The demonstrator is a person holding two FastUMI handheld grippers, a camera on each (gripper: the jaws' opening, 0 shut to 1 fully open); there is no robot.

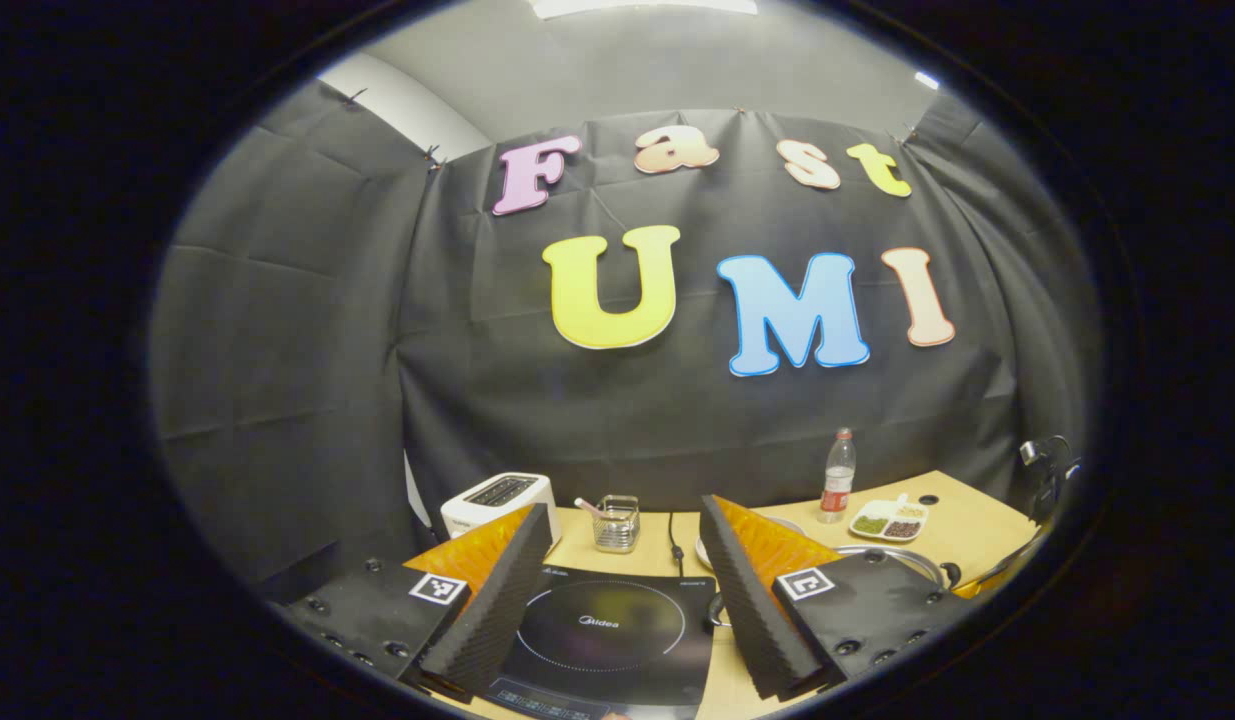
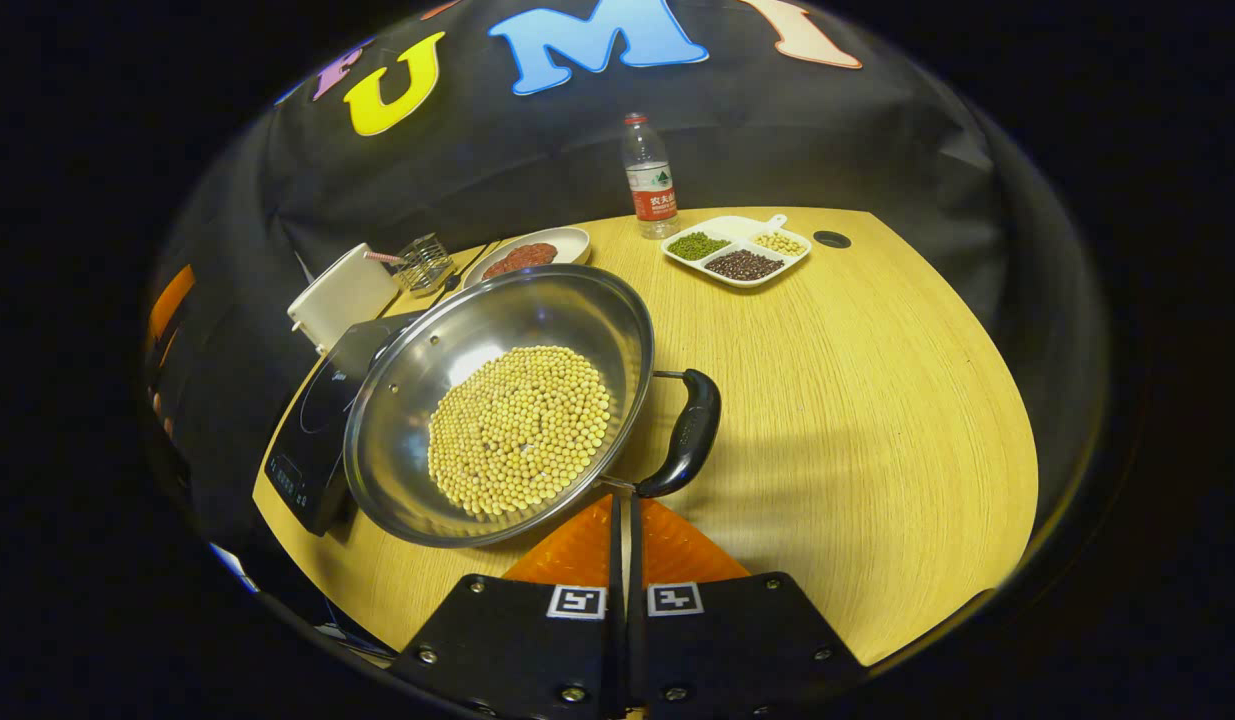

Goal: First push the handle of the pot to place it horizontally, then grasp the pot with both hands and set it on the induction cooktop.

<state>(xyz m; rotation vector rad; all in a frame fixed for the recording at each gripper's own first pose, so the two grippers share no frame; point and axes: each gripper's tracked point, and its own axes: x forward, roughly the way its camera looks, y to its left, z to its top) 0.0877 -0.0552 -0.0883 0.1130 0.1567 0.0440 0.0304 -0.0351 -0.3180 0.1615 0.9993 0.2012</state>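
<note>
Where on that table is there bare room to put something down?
The widest bare wood lies right of the pot and its black handle, in front of the divided dish. It is crowded at the back left, around the cooktop, toaster, wire basket and plate.

- Cooktop (image 1: 612,630): brand word "Midea" printed in pale letters inside the ring, legible in the left gripper view. Small print at both top corners of the glass, too small to read.
- Cooktop control strip at the near edge: markings present, illegible.
- Bottle (image 2: 649,175): red and white label with characters; too small to make out.
- Toaster (image 1: 497,500): small dark mark low on the front face, illegible.
- Left tongs (image 1: 627,610): one square black-and-white coded marker on each finger plate; no letters or numbers.
- Right tongs (image 2: 625,520): two like markers, side by side; no text.
</note>
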